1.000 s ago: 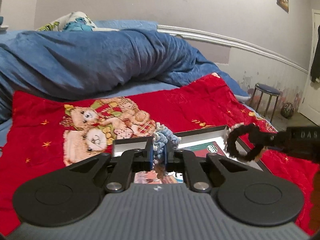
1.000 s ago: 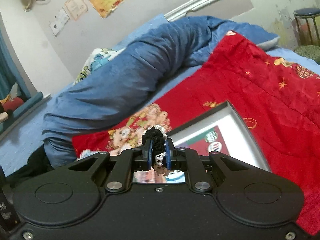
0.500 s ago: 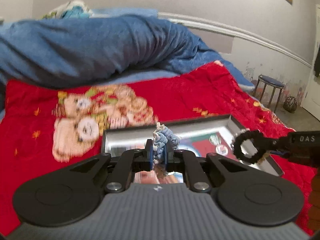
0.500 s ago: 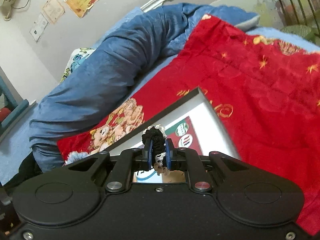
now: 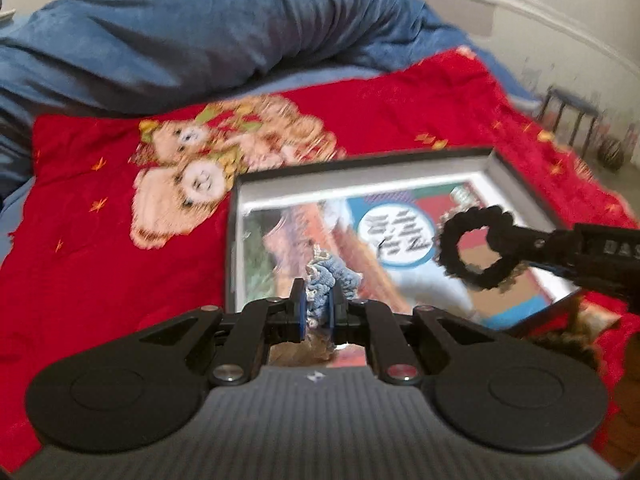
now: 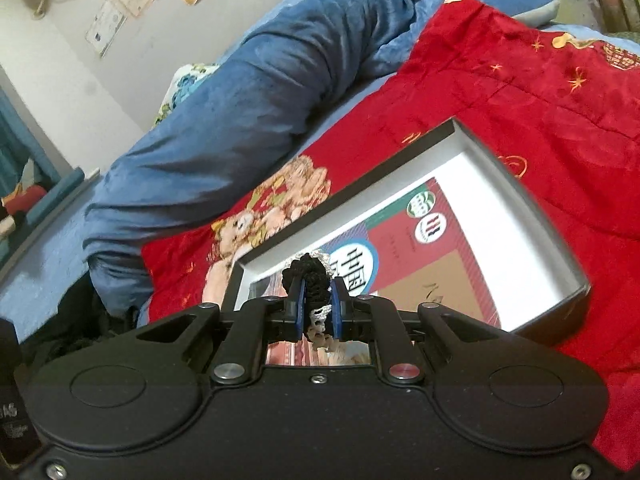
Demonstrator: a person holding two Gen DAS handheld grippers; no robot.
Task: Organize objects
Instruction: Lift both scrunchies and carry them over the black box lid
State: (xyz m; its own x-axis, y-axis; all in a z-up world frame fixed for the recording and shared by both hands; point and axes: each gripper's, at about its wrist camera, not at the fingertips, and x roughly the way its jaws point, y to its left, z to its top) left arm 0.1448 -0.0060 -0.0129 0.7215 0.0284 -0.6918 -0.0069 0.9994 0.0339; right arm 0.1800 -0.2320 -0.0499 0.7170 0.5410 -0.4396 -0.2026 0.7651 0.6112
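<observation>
My left gripper is shut on a light blue crocheted scrunchie, held above the near edge of an open dark box with a printed sheet on its floor. My right gripper is shut on a black crocheted scrunchie with white trim, over the same box. In the left wrist view the black scrunchie hangs as a ring from the right gripper's fingers, above the box's right half.
The box lies on a red blanket with a teddy bear print. A rolled blue duvet lies behind it. A stool stands by the wall at right.
Both grippers have moved forward and tipped down over the box, each still holding its scrunchie. The box now fills more of both views.
</observation>
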